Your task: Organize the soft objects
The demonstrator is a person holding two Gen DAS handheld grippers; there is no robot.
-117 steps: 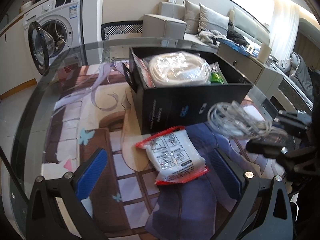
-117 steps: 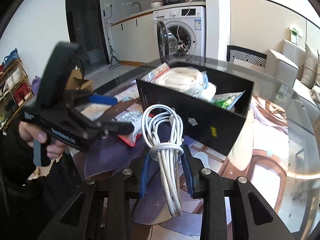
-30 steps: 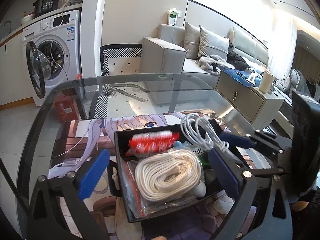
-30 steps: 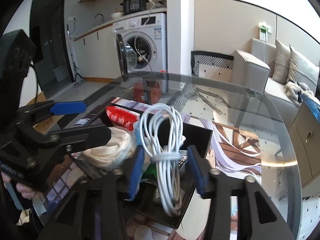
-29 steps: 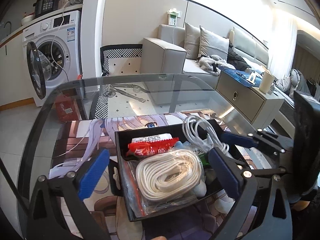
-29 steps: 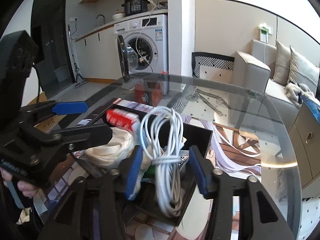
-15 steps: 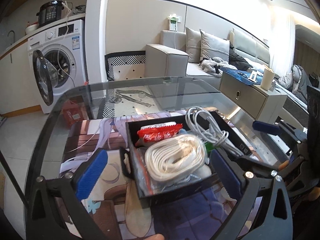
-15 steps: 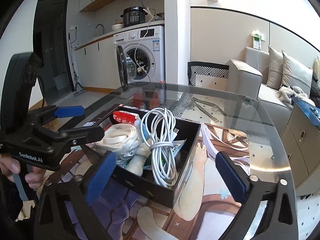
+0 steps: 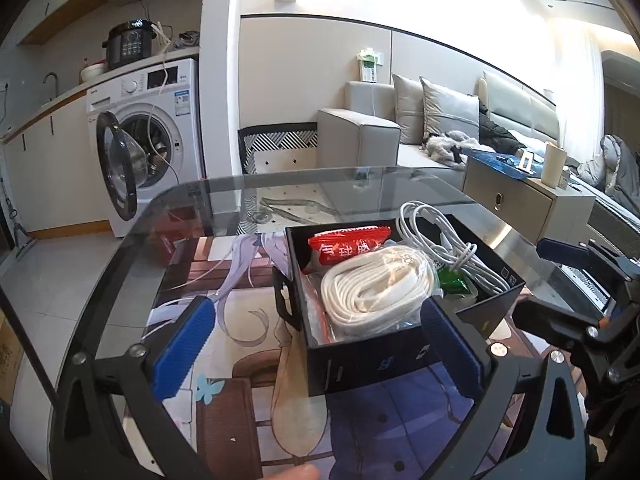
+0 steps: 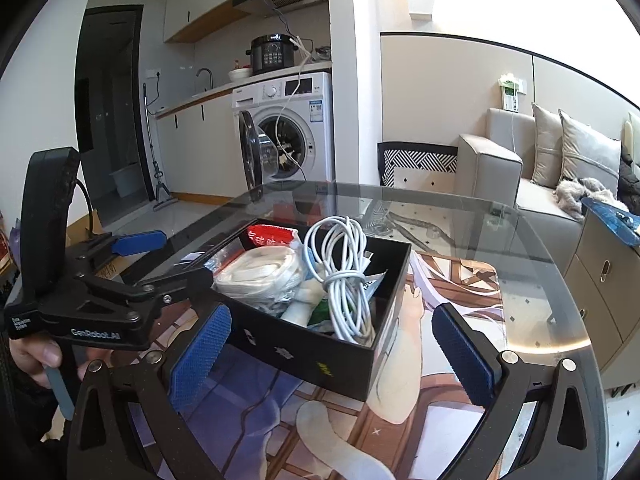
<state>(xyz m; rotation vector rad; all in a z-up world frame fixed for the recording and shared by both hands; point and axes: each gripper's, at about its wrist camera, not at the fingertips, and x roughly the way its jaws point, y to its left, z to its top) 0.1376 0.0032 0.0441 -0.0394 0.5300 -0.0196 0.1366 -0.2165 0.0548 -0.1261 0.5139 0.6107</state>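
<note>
A black open box [image 9: 372,360] [image 10: 320,354] stands on the printed mat of the glass table. In it lie a bagged white coil of flat cord [image 9: 376,288] [image 10: 260,270], a red-and-white packet [image 9: 348,246] [image 10: 270,236] and a bundled white cable [image 9: 444,246] [image 10: 344,272]. My left gripper [image 9: 316,350] is open and empty, just in front of the box. My right gripper [image 10: 330,352] is open and empty, with the box between and beyond its blue pads. Each gripper shows in the other's view, the right one [image 9: 576,280] and the left one [image 10: 120,280].
The round glass table [image 9: 224,200] has a dark rim. A washing machine [image 9: 148,136] with its door open stands beyond it. A grey sofa [image 9: 404,132] and a low cabinet [image 9: 528,200] are at the back right. A patterned chair back [image 10: 416,164] stands behind the table.
The right gripper opened and let the white cable into the box, then drew back. The left gripper stayed open and also pulled back from over the box. The red packet now lies in the box.
</note>
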